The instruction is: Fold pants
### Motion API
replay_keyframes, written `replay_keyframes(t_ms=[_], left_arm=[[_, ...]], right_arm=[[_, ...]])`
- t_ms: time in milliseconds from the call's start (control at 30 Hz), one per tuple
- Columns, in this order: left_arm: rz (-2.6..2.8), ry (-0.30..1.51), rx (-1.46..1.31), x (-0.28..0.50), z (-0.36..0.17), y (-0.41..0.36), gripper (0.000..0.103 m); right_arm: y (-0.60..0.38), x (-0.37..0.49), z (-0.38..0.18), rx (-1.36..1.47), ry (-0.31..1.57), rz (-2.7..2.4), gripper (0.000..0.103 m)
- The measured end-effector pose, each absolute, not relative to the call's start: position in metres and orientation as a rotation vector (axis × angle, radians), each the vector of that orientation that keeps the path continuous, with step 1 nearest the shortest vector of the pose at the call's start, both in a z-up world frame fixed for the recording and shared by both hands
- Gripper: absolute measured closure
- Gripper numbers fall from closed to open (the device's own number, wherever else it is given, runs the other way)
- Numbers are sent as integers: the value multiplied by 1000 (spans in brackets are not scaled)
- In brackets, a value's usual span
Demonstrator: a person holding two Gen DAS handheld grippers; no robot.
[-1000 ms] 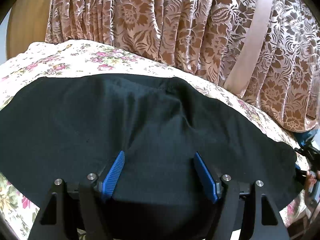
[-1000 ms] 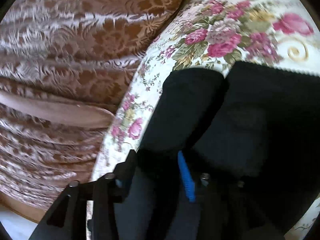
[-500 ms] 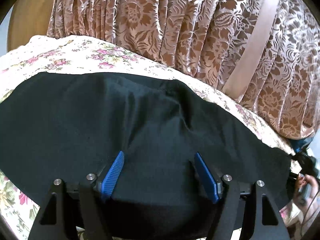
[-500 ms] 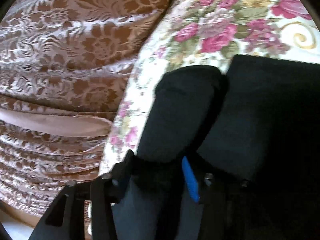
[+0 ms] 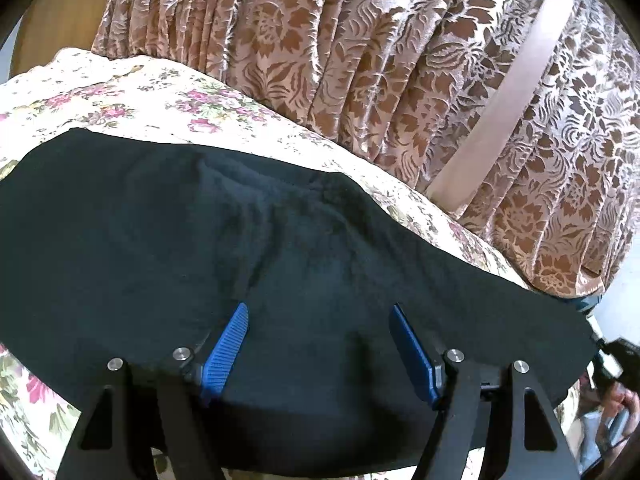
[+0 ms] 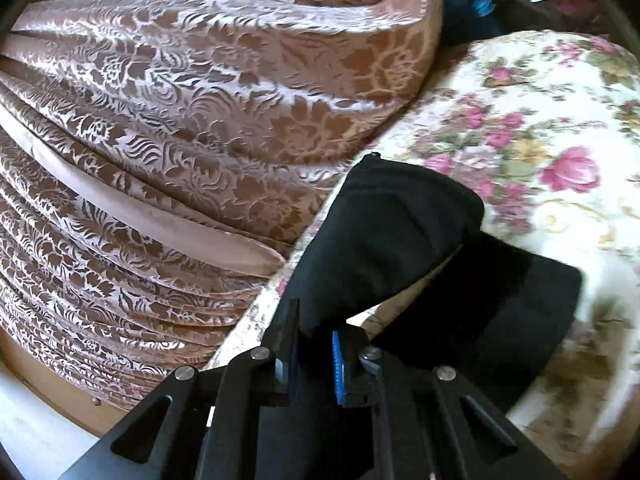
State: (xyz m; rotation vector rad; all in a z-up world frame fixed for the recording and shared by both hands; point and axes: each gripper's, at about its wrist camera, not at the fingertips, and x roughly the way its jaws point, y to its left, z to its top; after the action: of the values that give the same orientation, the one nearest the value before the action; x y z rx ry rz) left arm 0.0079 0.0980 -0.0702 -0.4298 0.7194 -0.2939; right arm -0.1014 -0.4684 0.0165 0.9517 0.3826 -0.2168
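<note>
Pants: black soft-knit pants (image 5: 208, 248) spread flat across the cream rose-print bedspread (image 5: 132, 92), reaching its curtain-side edge.
Left gripper (image 5: 320, 316): blue-padded fingers spread wide, resting over the cloth, grasping nothing.
Right gripper (image 6: 316, 340): fingers clenched on a pants end (image 6: 384, 232), raised off the bedspread.
Backdrop: brown floral velvet curtain (image 6: 200, 80).

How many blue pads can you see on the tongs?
3. Two are on the left tongs, one pad on each finger, spread apart over the black pants. One shows on the right tongs, which pinch the pants; its partner is hidden.
</note>
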Motion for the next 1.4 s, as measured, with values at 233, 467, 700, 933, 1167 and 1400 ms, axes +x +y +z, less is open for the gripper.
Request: replay_keyframes(t_ms=[233,467,700,933,1167,1400], left_arm=[[-309,734,-333,6,-71,82,30],[-305,731,-343,6,-72,83,30],[-311,767,-310,18,-78,72,22],[-301,766,-235,17,-79,62,19],[-320,775,-275,18,-80,68,19],[-333,774,-222,13,-78,67,19]], right_arm=[[-481,-102,-54,901,666,-383,87],[-496,-133,-69,1095,500,-302,70],[-520,-156,-61,1077,369,-333,71],[-518,-160,-73,1175,342,-235,95],[-528,-184,-45,1172,294,-328,97],[-520,-182,-65,1066,437,-495,97]])
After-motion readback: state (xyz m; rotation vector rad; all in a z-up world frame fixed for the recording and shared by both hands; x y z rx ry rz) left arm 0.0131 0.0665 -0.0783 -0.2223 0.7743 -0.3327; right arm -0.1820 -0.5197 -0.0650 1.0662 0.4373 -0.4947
